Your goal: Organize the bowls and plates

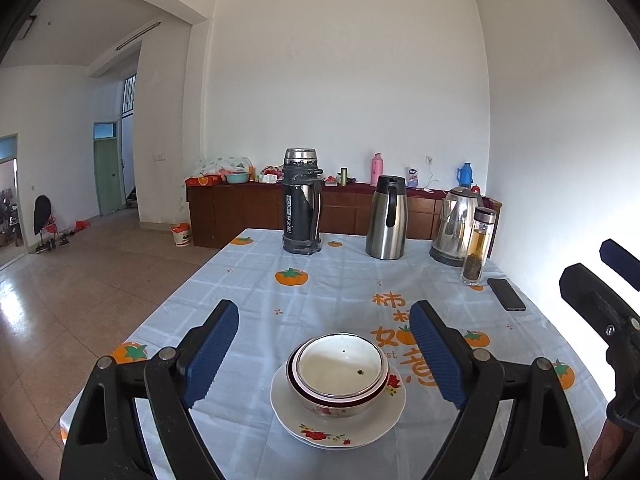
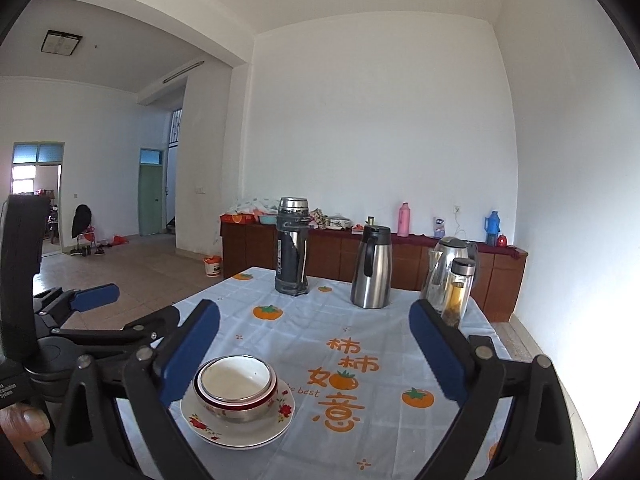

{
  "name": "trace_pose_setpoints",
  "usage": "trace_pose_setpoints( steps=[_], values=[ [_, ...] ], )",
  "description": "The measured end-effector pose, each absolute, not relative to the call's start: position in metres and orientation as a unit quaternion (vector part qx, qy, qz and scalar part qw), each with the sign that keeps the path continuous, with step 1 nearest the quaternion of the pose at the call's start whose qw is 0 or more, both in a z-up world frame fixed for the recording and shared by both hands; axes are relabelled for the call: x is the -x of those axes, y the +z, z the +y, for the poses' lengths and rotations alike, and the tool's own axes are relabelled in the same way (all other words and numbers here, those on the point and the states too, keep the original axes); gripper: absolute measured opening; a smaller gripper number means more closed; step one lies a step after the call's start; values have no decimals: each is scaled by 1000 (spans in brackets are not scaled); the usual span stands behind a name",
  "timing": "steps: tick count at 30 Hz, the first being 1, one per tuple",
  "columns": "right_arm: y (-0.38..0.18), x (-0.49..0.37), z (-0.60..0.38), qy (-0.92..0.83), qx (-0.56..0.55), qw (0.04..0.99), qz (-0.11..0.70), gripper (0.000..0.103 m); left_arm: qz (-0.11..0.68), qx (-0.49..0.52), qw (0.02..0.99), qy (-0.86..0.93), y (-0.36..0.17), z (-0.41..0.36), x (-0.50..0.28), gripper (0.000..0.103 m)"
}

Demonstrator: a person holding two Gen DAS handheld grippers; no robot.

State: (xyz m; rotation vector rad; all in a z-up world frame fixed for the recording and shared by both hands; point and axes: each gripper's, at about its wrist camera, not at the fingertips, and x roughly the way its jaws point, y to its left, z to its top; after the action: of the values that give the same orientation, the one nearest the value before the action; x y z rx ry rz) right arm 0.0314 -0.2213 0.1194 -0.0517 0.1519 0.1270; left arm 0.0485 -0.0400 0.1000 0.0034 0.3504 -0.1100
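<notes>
Two nested bowls, white inside with a dark red rim band, stand on a small stack of white flowered plates near the table's front edge. My left gripper hovers above and just behind this stack, open, with nothing between its blue pads. In the right wrist view the same bowls and plates sit low and left. My right gripper is open and empty, off to the right of the stack. Each gripper shows in the other's view: the right gripper at the right edge, the left gripper at the left.
Along the table's far side stand a black thermos, a steel jug, an electric kettle and a glass tea bottle. A phone lies at the right. The tablecloth drops off at the left edge.
</notes>
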Motion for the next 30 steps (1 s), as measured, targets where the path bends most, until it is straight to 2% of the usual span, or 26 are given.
trace_pose_setpoints(
  steps=[30],
  values=[
    [127,-10,-231,66,21,996,48,102,167,-22,984,-58,117,-52,-31,89]
  ],
)
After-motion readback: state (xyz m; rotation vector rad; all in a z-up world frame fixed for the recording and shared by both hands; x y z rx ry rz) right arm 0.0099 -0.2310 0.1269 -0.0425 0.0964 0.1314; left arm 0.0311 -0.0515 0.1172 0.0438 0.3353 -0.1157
